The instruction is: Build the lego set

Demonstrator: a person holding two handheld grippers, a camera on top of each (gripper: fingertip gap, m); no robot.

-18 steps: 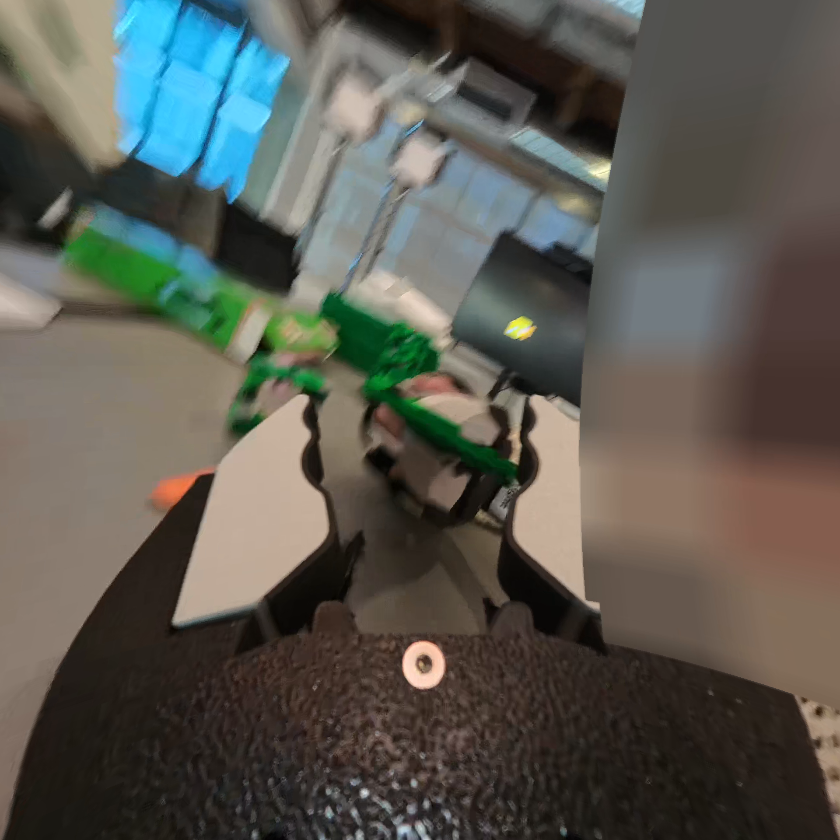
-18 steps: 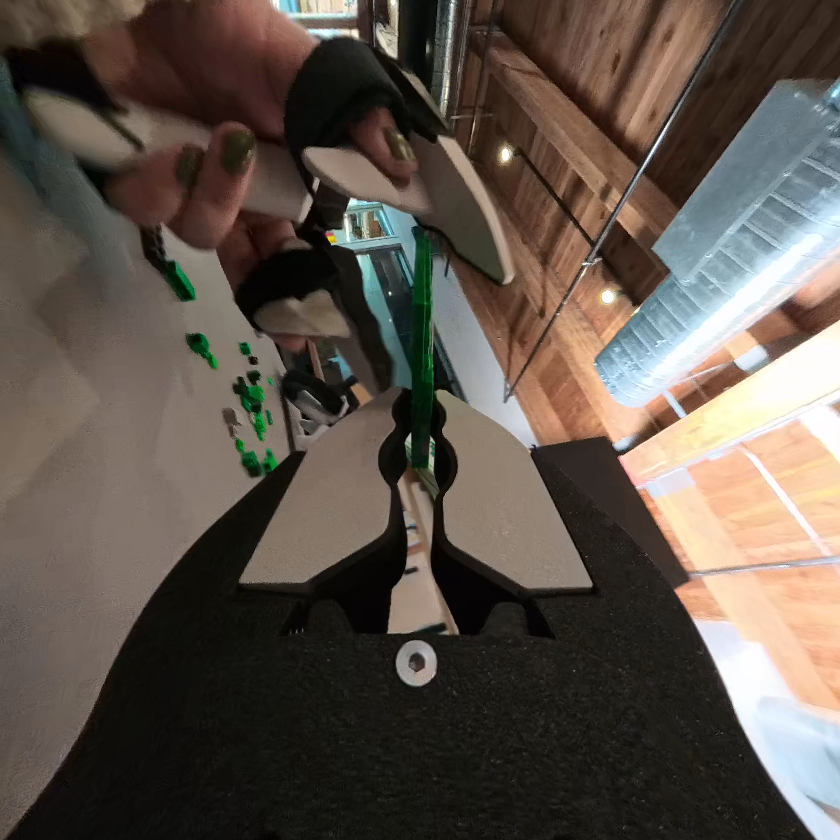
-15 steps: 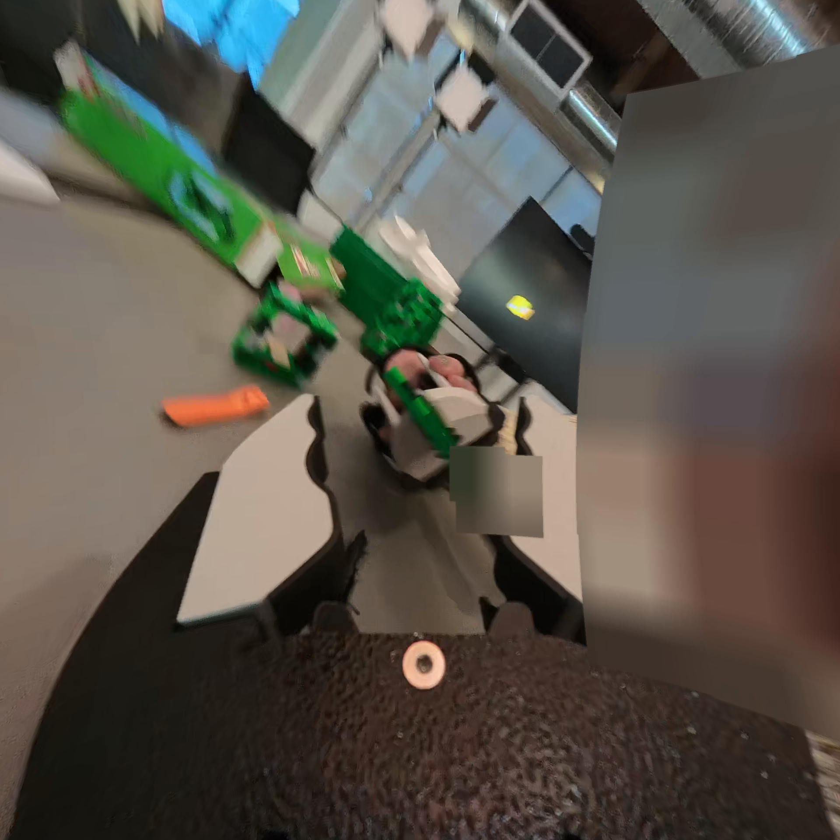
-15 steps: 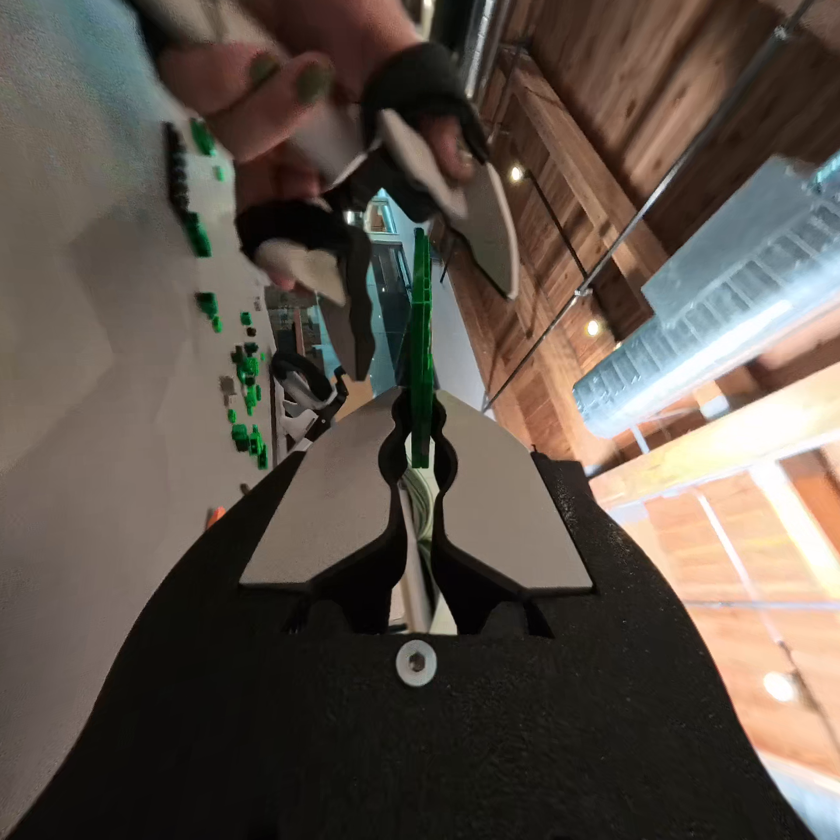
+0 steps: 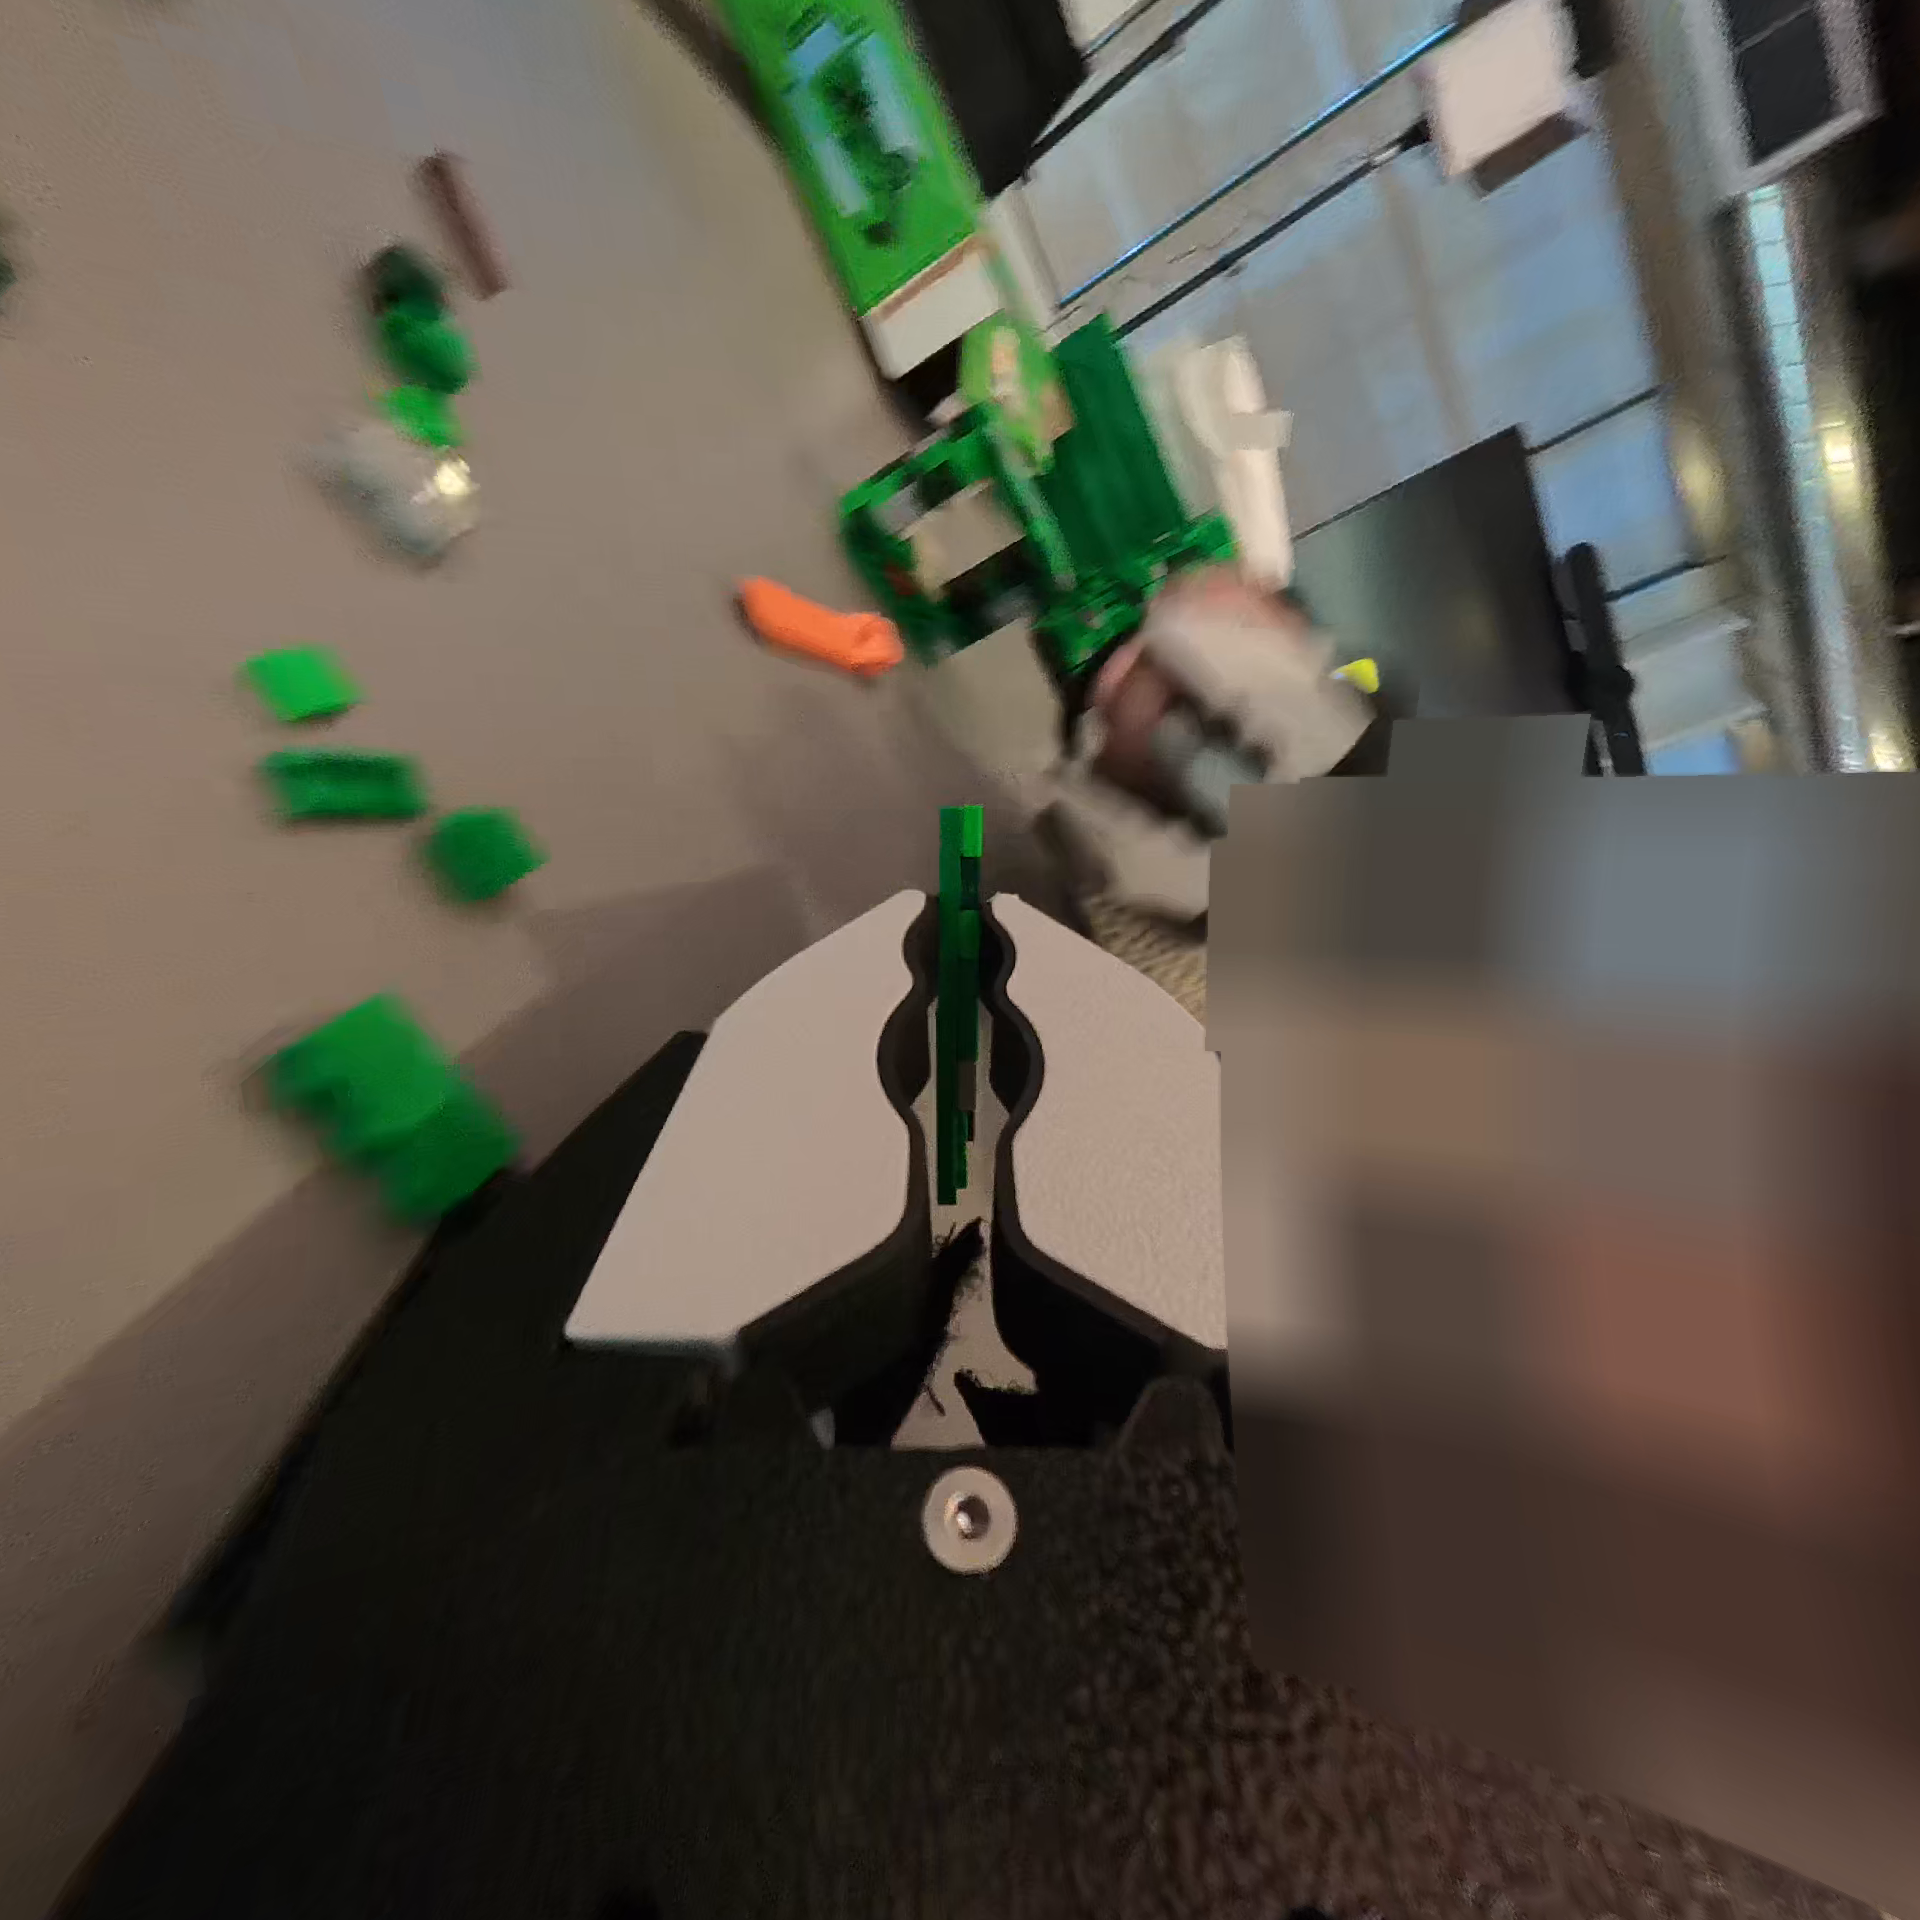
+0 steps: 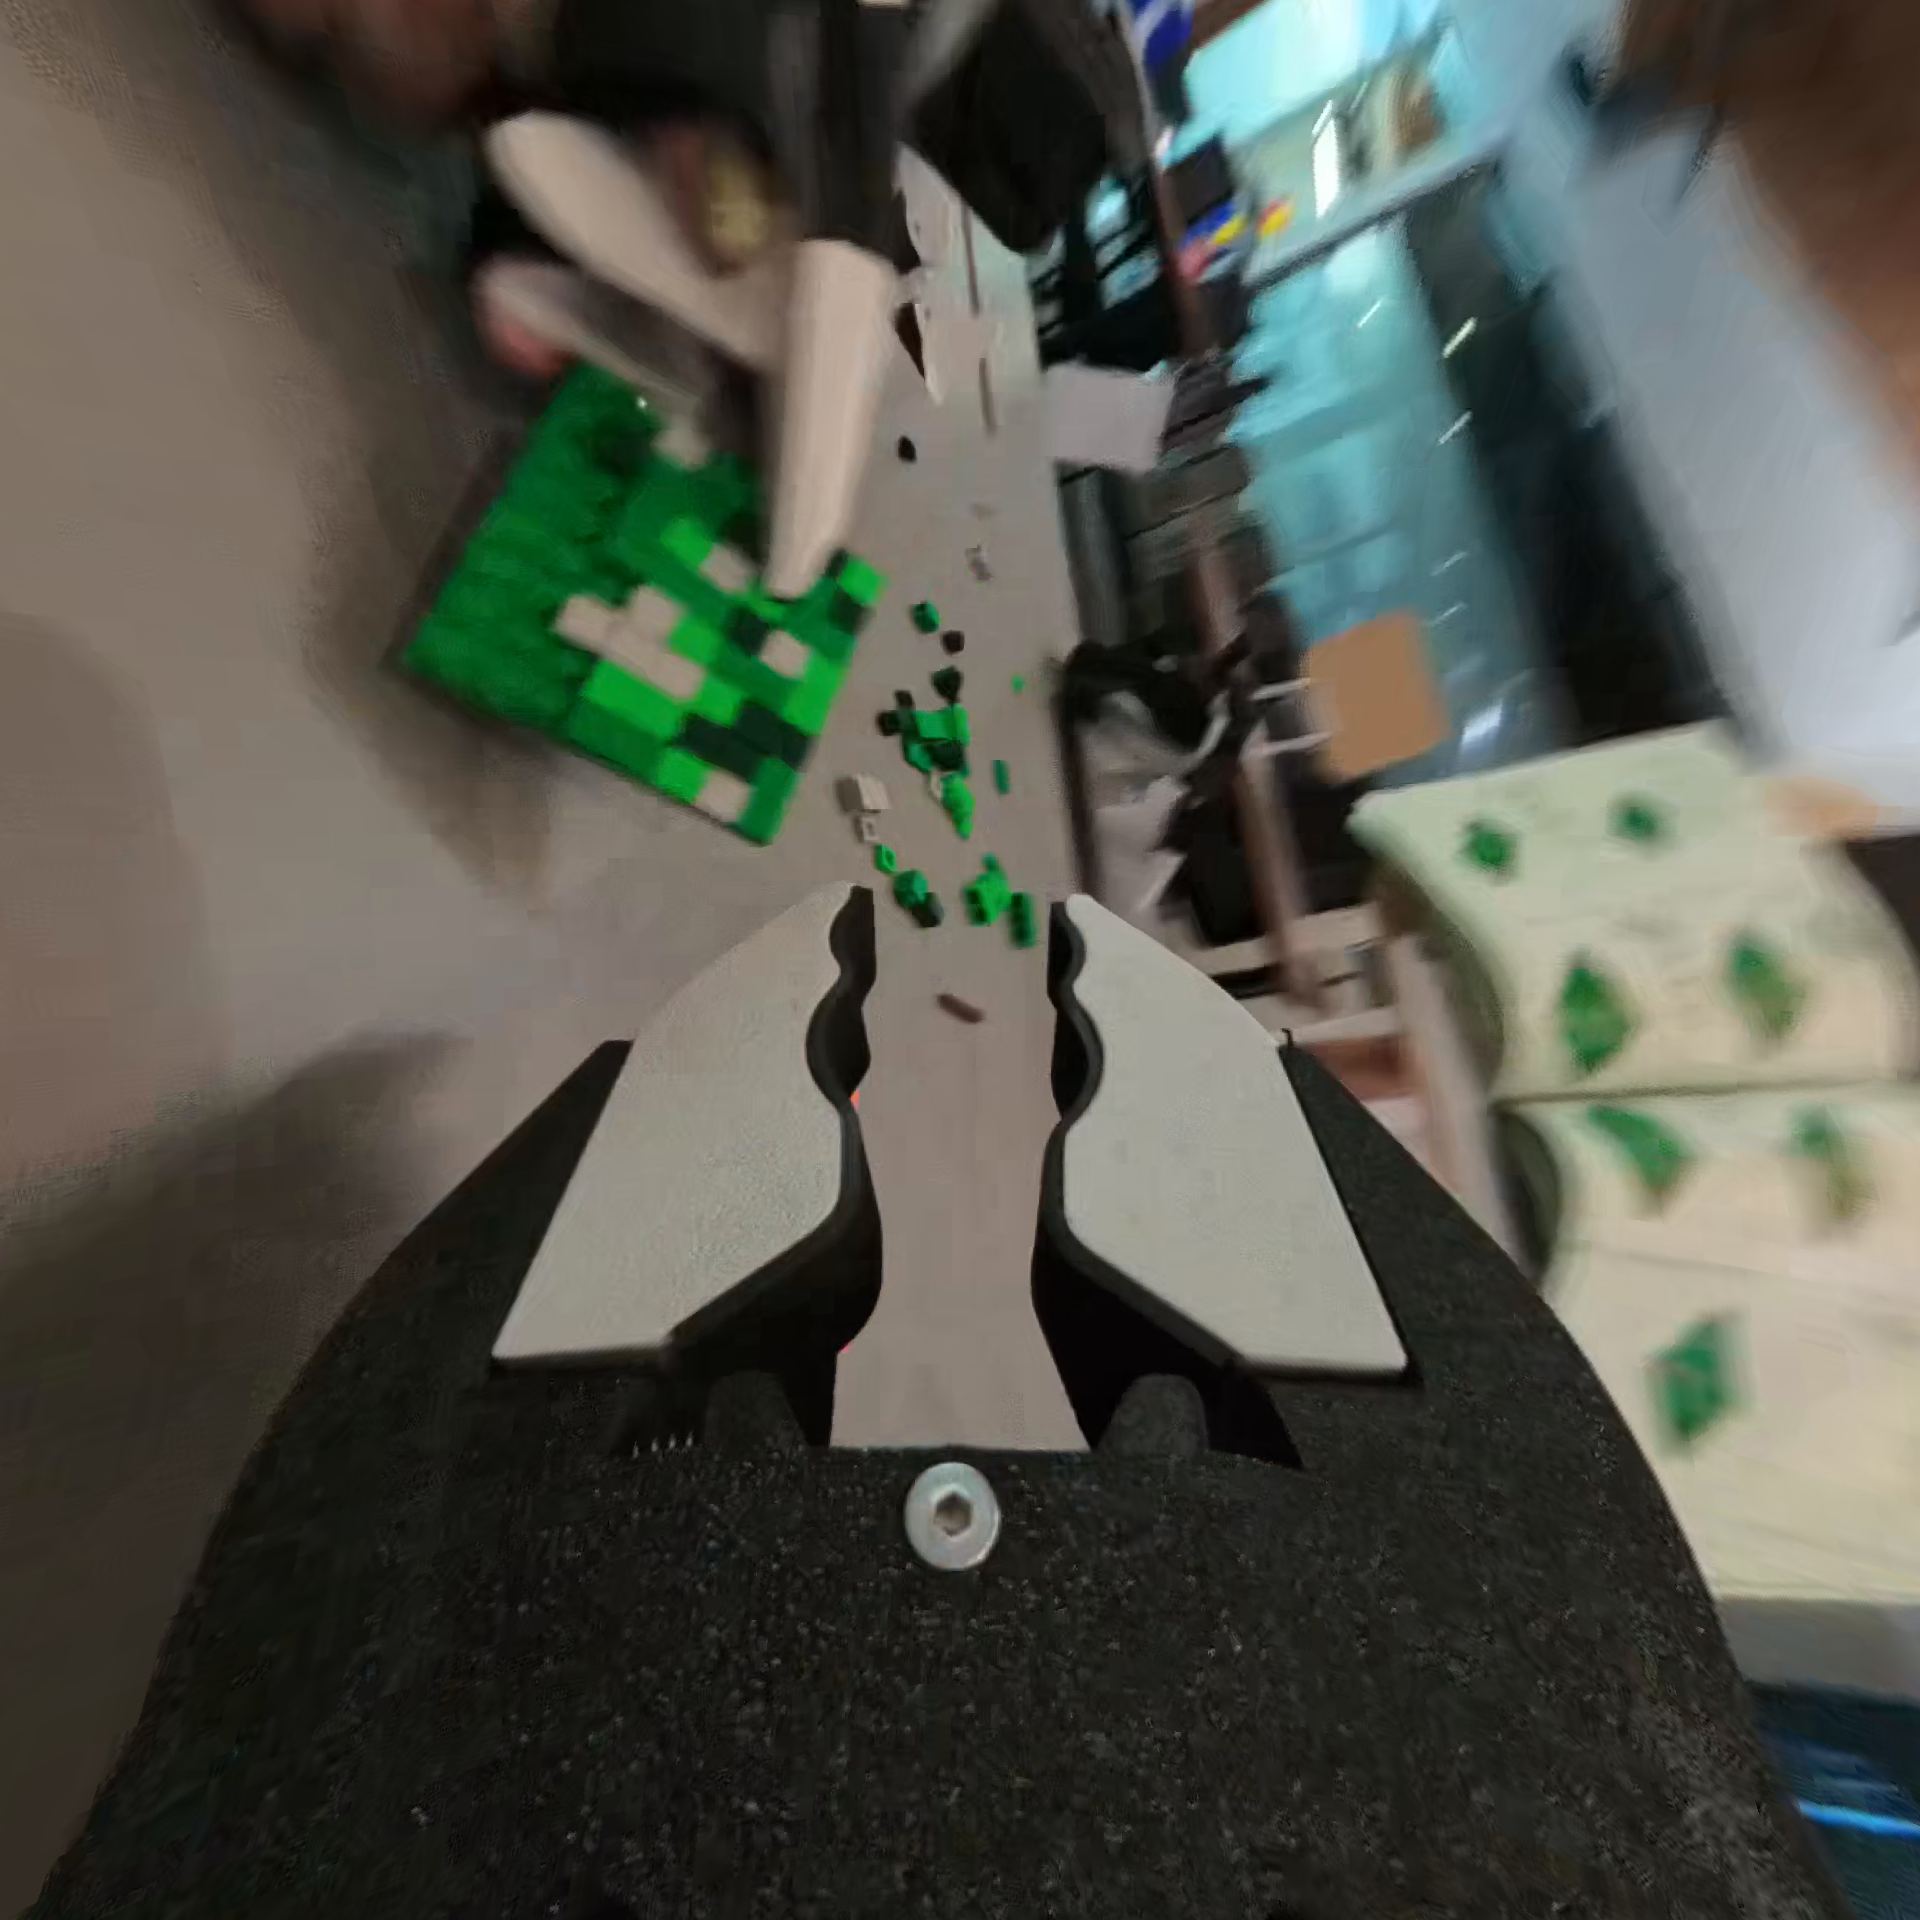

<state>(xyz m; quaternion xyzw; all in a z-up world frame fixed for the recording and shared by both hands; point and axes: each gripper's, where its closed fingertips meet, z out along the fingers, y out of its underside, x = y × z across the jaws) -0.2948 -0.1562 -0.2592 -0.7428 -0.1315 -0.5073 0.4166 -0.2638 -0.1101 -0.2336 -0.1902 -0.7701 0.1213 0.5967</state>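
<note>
My left gripper (image 5: 958, 904) is shut on a thin green lego plate (image 5: 958, 997), seen edge-on between its fingers. In the right wrist view the same plate (image 6: 644, 623) shows as a square mosaic of green, dark green and grey tiles, held at its far edge by the left gripper's pale fingers (image 6: 821, 416) over the grey table. My right gripper (image 6: 961, 914) is open and empty, apart from the plate and pointing along the table. A green open-frame lego build (image 5: 997, 551) stands farther back, blurred.
Several loose green bricks (image 6: 945, 790) lie scattered on the grey table (image 6: 260, 831), others (image 5: 332, 779) to my left. An orange brick separator (image 5: 821, 629) lies by the frame build. A green box (image 5: 862, 156) stands at the back. Open instruction pages (image 6: 1662, 987) lie at right.
The green plate passed from my right gripper to my left one. The right gripper opened and drew back. The left gripper shut on the plate, and both views swung toward the table.
</note>
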